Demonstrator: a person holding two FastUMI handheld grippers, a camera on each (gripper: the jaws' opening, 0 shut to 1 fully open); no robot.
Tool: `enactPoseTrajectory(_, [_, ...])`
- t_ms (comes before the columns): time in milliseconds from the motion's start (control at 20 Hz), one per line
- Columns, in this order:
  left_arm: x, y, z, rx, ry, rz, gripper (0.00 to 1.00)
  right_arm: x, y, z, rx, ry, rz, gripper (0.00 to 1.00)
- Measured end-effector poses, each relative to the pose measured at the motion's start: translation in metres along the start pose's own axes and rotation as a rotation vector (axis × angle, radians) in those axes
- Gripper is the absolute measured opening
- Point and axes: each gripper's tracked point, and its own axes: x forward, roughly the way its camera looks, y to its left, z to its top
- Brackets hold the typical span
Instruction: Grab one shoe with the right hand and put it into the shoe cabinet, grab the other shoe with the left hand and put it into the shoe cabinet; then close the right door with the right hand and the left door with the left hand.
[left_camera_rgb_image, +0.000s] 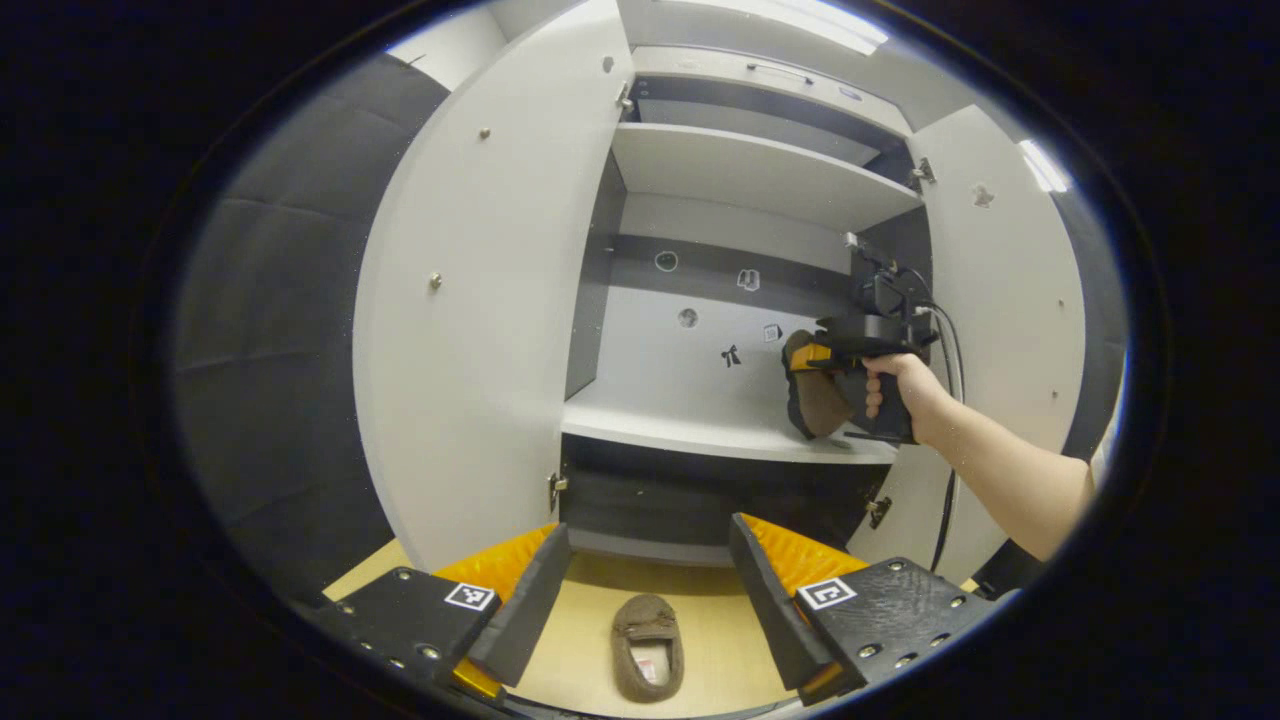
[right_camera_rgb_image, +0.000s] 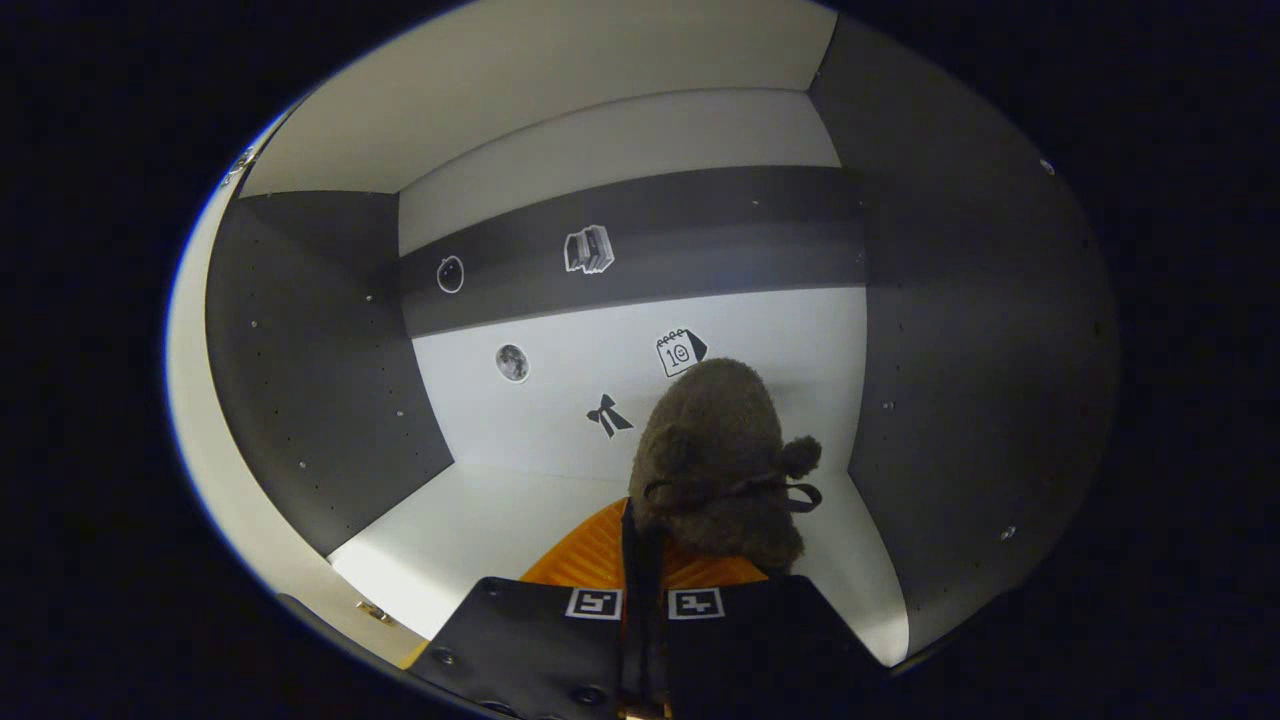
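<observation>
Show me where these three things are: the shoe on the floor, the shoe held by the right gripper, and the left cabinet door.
shoe on the floor (left_camera_rgb_image: 648, 645), left gripper view, on its opening.
shoe held by the right gripper (right_camera_rgb_image: 715, 460), right gripper view, on its fuzzy upper.
left cabinet door (left_camera_rgb_image: 480, 300), left gripper view, on its inner face.

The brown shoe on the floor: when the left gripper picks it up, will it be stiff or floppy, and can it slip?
The brown shoe on the floor looks like a soft, fuzzy slipper, so it will probably sag when pinched at one edge. It likely weighs little. Its fuzzy surface should resist slipping. The left gripper is open above it.
</observation>
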Motion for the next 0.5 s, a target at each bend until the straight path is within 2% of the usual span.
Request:
enactPoseTrajectory(50, [0.000, 0.001, -0.001, -0.006, 0.004, 0.005, 0.96, 0.000, 0.000, 0.000, 0.013, -0.004, -0.003, 0.04])
enactPoseTrajectory(200, [0.001, 0.003, -0.003, -0.017, 0.010, 0.011, 0.93, 0.001, -0.001, -0.002, 0.012, -0.017, -0.015, 0.07])
enactPoseTrajectory(250, [0.000, 0.002, -0.003, -0.017, 0.011, 0.011, 0.93, 0.001, -0.002, -0.007, -0.009, -0.002, -0.024, 0.10])
enactPoseTrajectory(300, [0.001, 0.002, -0.004, -0.016, 0.012, 0.011, 0.93, 0.000, -0.005, -0.013, -0.044, 0.016, -0.041, 0.20])
enactPoseTrajectory(350, [0.001, 0.002, -0.003, -0.016, 0.013, 0.009, 0.93, 0.000, -0.006, -0.016, -0.084, 0.017, -0.049, 0.17])
enactPoseTrajectory(400, [0.001, 0.002, -0.004, -0.015, 0.015, 0.007, 0.93, -0.002, 0.000, -0.018, -0.106, 0.018, -0.036, 0.22])
enactPoseTrajectory(450, [0.001, 0.001, -0.005, -0.015, 0.018, 0.004, 0.99, -0.005, 0.006, -0.019, -0.111, 0.019, -0.022, 0.41])
enactPoseTrajectory(500, [0.001, -0.001, -0.006, -0.016, 0.023, 0.000, 0.93, -0.007, 0.009, -0.019, -0.112, 0.019, -0.015, 0.61])
